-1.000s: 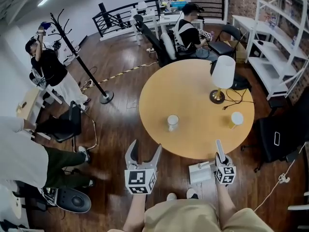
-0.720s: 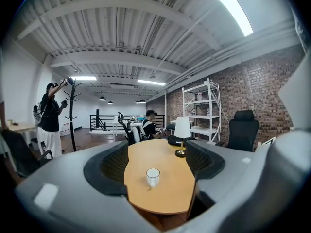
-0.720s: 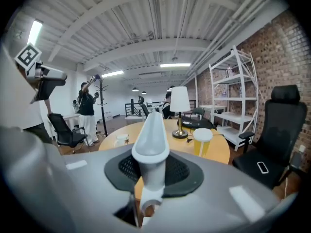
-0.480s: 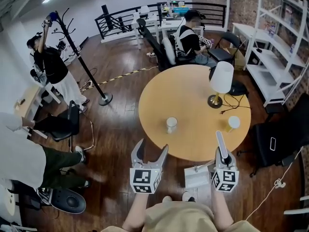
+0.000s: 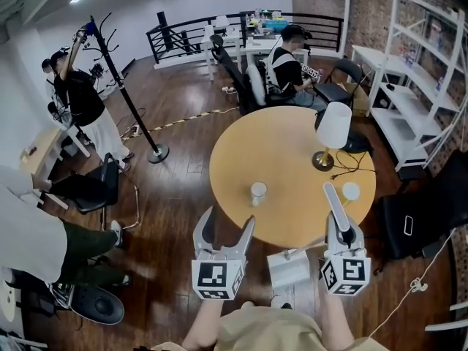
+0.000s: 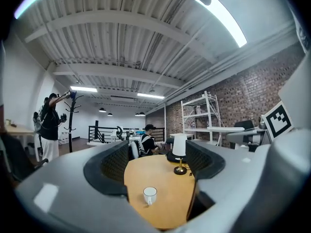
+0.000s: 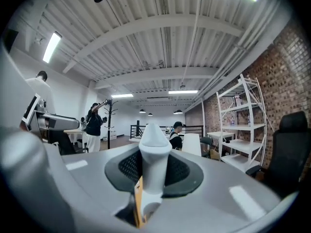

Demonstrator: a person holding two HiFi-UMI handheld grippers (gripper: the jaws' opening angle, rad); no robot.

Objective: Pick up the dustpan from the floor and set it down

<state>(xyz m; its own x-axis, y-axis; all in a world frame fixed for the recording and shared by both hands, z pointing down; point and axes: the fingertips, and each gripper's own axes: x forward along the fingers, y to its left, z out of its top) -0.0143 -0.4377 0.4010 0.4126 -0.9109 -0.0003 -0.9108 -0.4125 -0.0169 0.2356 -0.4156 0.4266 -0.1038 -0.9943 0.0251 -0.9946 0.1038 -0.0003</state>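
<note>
- The right gripper (image 5: pixel 342 234) has its jaws clamped on the white handle of the dustpan (image 5: pixel 289 269), whose pan hangs low beside it, just short of the round bench (image 5: pixel 292 152).
- The left gripper (image 5: pixel 225 229) stands with jaws apart, holding nothing.
- The risk: gripped by the handle alone, the pan could pivot or slip in the jaws.
- A swing might clip the bench edge or the nearest cup (image 5: pixel 258 192).

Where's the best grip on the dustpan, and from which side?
Its handle: long and slim, it fits between the jaws. Come from the person's side, as the right tool does, shut on it, which leaves the dustpan body hanging clear beside the tool.
</note>
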